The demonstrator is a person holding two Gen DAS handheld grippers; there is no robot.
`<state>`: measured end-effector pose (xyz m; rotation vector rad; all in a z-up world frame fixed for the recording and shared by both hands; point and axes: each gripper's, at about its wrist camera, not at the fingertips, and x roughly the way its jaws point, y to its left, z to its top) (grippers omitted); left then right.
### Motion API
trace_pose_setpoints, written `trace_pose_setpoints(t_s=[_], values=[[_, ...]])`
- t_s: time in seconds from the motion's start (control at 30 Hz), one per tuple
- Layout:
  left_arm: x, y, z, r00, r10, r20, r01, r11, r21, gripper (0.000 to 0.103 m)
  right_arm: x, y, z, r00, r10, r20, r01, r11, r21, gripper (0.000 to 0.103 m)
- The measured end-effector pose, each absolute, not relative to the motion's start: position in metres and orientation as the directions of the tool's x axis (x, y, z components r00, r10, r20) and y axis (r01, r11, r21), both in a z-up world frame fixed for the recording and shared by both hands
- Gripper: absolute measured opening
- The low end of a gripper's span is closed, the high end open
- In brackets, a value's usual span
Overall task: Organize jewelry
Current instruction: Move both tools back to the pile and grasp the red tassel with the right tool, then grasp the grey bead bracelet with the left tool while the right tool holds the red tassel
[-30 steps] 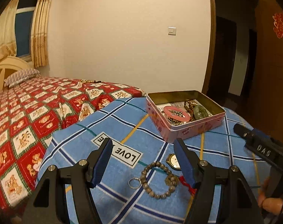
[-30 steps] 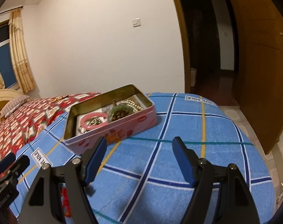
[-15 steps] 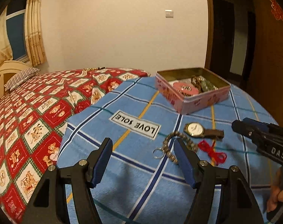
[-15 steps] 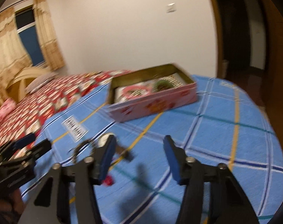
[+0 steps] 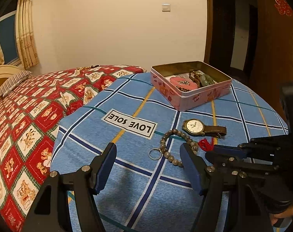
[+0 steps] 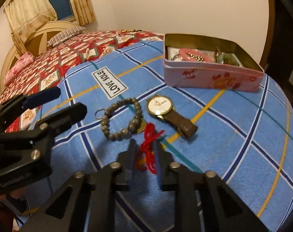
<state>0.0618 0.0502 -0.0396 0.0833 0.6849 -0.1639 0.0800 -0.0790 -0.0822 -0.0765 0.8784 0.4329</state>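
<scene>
Bead bracelet beside "LOVE SOLE" label, near watch.

Warm, dim indoor light falls from overhead, leaving soft shadows on the blue blanket and a small glare spot on the watch, while fisheye bending and dark corners frame both slightly soft views.
</scene>
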Motion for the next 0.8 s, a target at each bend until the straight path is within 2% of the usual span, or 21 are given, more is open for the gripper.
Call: trace_pose_setpoints(t_s=[0.17, 0.33, 0.5, 0.63, 0.67, 0.7, 0.77, 0.8], values=[[0.058, 0.046, -0.038, 0.769, -0.139, -0.624, 0.201, 0.979, 0.031, 0.068, 0.078, -0.090, -0.077, 0.578, 0.356, -0.734, -0.378, 0.914, 0.145, 0.011], [0.057, 0.031, -0.038, 0.754, -0.185, -0.630, 0.285, 0.957, 0.060, 0.068, 0.058, -0.113, -0.053, 0.714, 0.377, -0.591, -0.331, 0.924, 0.190, 0.010], [0.063, 0.011, -0.043, 0.699, -0.250, -0.670, 0.397, 0.915, 0.074, 0.068, 0.055, -0.134, -0.048, 0.768, 0.350, -0.536, -0.256, 0.935, 0.245, 0.010], [0.076, 0.001, -0.050, 0.639, -0.288, -0.714, 0.443, 0.896, 0.035, 0.067, 0.051, -0.144, -0.044, 0.799, 0.328, -0.505, -0.219, 0.940, 0.263, 0.010], [0.078, -0.001, -0.053, 0.622, -0.292, -0.727, 0.451, 0.892, 0.028, 0.057, 0.051, -0.144, -0.043, 0.801, 0.326, -0.502, -0.218, 0.940, 0.263, 0.010], [0.080, -0.001, -0.056, 0.605, -0.295, -0.739, 0.455, 0.890, 0.017, 0.044, 0.050, -0.144, -0.042, 0.803, 0.322, -0.502, -0.216, 0.941, 0.260, 0.010], [0.085, 0.000, -0.060, 0.579, -0.303, -0.757, 0.455, 0.891, -0.009, 0.035, 0.049, -0.145, -0.041, 0.805, 0.320, -0.500, -0.215, 0.942, 0.257, 0.010], [0.088, 0.001, -0.062, 0.565, -0.305, -0.767, 0.452, 0.892, -0.022, 0.035, 0.049, -0.146, -0.041, 0.805, 0.321, -0.500, -0.216, 0.942, 0.257, 0.010]])
